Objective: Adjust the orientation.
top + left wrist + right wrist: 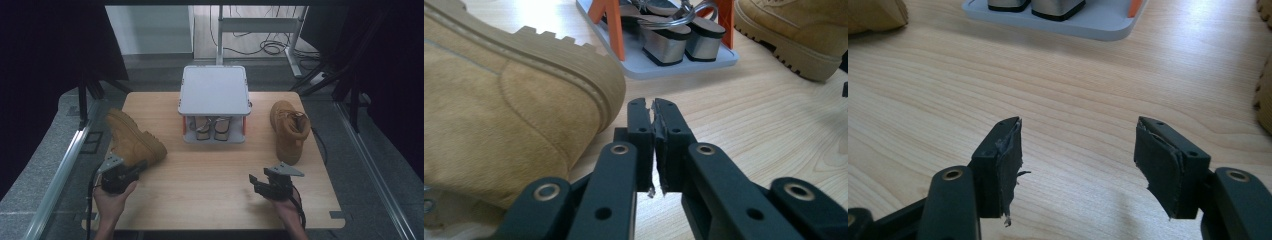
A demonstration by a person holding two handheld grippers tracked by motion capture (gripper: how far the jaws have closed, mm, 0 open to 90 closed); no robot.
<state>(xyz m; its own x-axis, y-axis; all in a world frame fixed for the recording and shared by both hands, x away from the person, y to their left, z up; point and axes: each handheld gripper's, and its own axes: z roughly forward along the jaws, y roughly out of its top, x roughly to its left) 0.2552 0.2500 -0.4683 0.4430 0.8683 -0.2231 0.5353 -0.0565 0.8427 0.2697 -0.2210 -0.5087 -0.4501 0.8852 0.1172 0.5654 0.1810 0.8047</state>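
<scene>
A tan boot (132, 140) stands on the left of the wooden table (210, 170), toe toward the centre. My left gripper (140, 166) sits just in front of its toe, shut with nothing between its pads. In the left gripper view the closed jaws (654, 112) lie right beside the boot's toe (499, 115), apart from it. A second tan boot (290, 130) stands at the right. My right gripper (253, 181) rests near the front right, open and holding nothing; in the right gripper view (1078, 145) bare wood shows between its pads.
A small grey two-tier rack (215, 90) stands at the back centre, with a pair of block-heeled sandals (212, 127) on its lower shelf. Metal rails run along both table sides. A desk frame and cables lie on the floor beyond.
</scene>
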